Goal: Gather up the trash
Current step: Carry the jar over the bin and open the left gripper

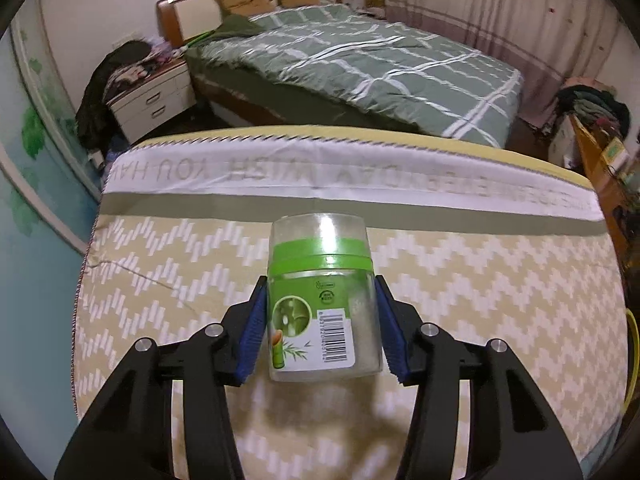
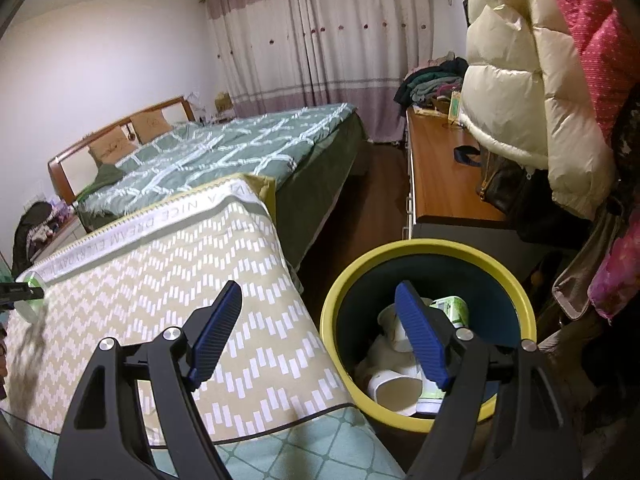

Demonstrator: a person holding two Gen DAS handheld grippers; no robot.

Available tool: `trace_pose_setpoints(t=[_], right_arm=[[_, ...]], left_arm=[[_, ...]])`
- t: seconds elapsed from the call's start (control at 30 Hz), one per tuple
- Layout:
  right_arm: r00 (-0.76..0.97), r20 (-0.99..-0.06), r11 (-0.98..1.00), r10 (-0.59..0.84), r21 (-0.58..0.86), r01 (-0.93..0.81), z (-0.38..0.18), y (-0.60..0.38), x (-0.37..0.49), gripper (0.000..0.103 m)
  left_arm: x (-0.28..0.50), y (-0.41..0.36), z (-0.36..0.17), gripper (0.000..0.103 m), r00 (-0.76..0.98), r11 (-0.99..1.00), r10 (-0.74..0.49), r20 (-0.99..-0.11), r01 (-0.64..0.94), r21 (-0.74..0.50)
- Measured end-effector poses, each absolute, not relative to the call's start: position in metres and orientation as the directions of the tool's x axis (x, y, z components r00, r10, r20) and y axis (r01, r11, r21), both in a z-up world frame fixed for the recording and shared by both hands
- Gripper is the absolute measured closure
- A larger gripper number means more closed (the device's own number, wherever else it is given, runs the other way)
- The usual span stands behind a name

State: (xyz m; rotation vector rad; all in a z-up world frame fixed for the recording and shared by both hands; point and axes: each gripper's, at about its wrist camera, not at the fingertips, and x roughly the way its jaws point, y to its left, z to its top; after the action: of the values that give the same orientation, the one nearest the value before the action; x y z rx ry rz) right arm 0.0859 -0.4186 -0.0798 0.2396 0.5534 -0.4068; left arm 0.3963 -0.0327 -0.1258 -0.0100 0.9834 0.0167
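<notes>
Left claw (image 1: 320, 332) pressed together on a clear plastic jar (image 1: 322, 300), blue pads (image 1: 253, 336) flat against both sides of the lower body, just under the green screw collar (image 1: 320, 258). Jar lying straight ahead between the fingers, resting on or just above the zigzag-patterned cloth (image 1: 480, 280) beneath the claw; contact with the cloth hard to tell.

Probably light: see-through walls, nothing obvious inside. Likely stiff enough to take a firm pinch, yet thin plastic, so liable to flex or crack under too hard a squeeze. Smooth, rounded sides and a glossy label, so likely slippery; a twist out of the pads possible on a fast swing. Best hold where the pads sit now, across the widest straight part of the body, below the collar, not on the domed clear cap beyond it.

Looks: transparent cylinder, bright green band around the neck, clear cap on top, white label with bamboo art and a barcode facing up toward the camera.

Right claw (image 2: 320, 336) spread wide, nothing between the pads, hanging over the edge of the cloth. Yellow-rimmed bin (image 2: 516, 300) just below and to the right of it, already holding paper cups (image 2: 394, 390) and a green-and-white carton (image 2: 456, 308).
</notes>
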Motion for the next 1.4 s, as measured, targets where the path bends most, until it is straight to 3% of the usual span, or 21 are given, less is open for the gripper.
trace_pose_setpoints(t=[0.27, 0.7, 0.9, 1.17, 1.2, 1.23, 1.27, 1.4], right_arm=[[0.766, -0.571, 0.899, -0.294, 0.106, 0.424, -0.081, -0.423, 0.057, 0.028], [0.757, -0.570, 0.899, -0.320, 0.070, 0.432, -0.063, -0.450, -0.015, 0.028], [0.741, -0.563, 0.868, -0.366, 0.081, 0.490, -0.060, -0.479, -0.052, 0.028], [0.729, -0.562, 0.826, -0.392, 0.134, 0.547, -0.063, -0.513, -0.078, 0.028], [0.729, -0.562, 0.823, -0.391, 0.140, 0.550, -0.064, -0.516, -0.080, 0.028], [0.729, -0.562, 0.822, -0.391, 0.144, 0.552, -0.064, -0.518, -0.081, 0.028], [0.728, -0.564, 0.820, -0.390, 0.147, 0.553, -0.064, -0.519, -0.080, 0.028], [0.734, -0.566, 0.825, -0.375, 0.156, 0.542, -0.063, -0.518, -0.081, 0.028]], left_arm=[[0.360, -0.105, -0.098, 0.053, 0.579, 0.986, -0.135, -0.804, 0.161, -0.050], [0.279, -0.327, -0.065, 0.053, 0.468, 0.812, -0.433, -0.770, 0.573, -0.109], [0.246, -0.427, -0.077, 0.053, 0.374, 0.727, -0.479, -0.794, 0.675, -0.121], [0.231, -0.509, -0.108, 0.052, 0.338, 0.693, -0.441, -0.831, 0.717, -0.076], [0.231, -0.514, -0.112, 0.049, 0.341, 0.694, -0.434, -0.834, 0.717, -0.068], [0.232, -0.519, -0.115, 0.028, 0.350, 0.697, -0.428, -0.833, 0.714, -0.059], [0.234, -0.518, -0.116, 0.014, 0.361, 0.699, -0.429, -0.828, 0.713, -0.052], [0.229, -0.499, -0.103, 0.014, 0.418, 0.712, -0.444, -0.792, 0.702, -0.029]])
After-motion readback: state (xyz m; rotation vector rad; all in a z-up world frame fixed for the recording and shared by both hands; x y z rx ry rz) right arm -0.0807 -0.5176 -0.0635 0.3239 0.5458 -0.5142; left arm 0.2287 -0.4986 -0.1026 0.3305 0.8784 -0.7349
